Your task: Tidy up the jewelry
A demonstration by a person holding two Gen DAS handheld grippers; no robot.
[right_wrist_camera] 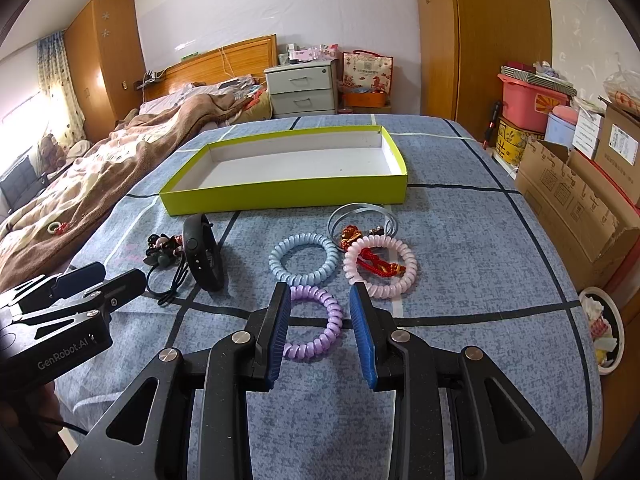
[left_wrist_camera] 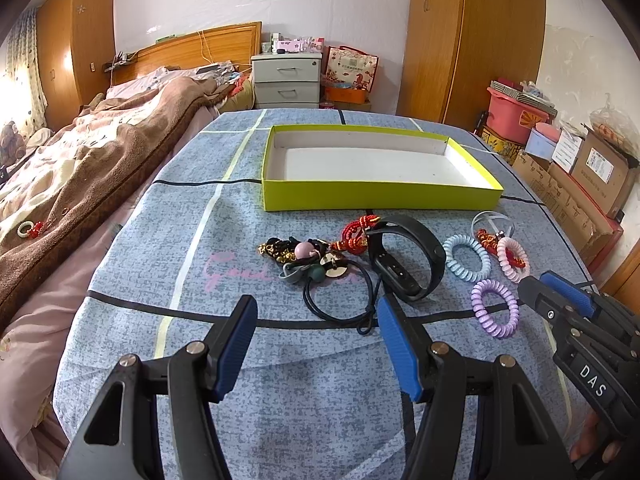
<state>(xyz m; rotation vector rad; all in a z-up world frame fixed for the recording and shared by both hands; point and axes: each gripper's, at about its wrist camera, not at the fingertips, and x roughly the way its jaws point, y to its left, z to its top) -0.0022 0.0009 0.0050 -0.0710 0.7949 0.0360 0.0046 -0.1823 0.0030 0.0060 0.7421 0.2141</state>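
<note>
The right gripper hangs with its 2 blue-padded fingers spread, straddling the near part of a lilac spiral coil hair tie that lies flat on the blue-grey checked bedcover; whether the pads touch the coil cannot be told. The left gripper is also spread wide and holds nothing, its tips just short of a thin black elastic loop. Just beyond the lilac coil lie a pale blue spiral coil hair tie and a pink spiral coil hair tie, the pink one with a red braided cord charm inside its ring. Behind them rests a clear thin bangle. To the left a black fitness band stands on edge, beside a tangle of dark hair ties with bead ornaments and a red knotted cord bracelet. Farthest back, a shallow yellow-green cardboard box lid with a white inside sits open-side up. A brown blanket covers the bed at left, and cardboard boxes stand at right.
</note>
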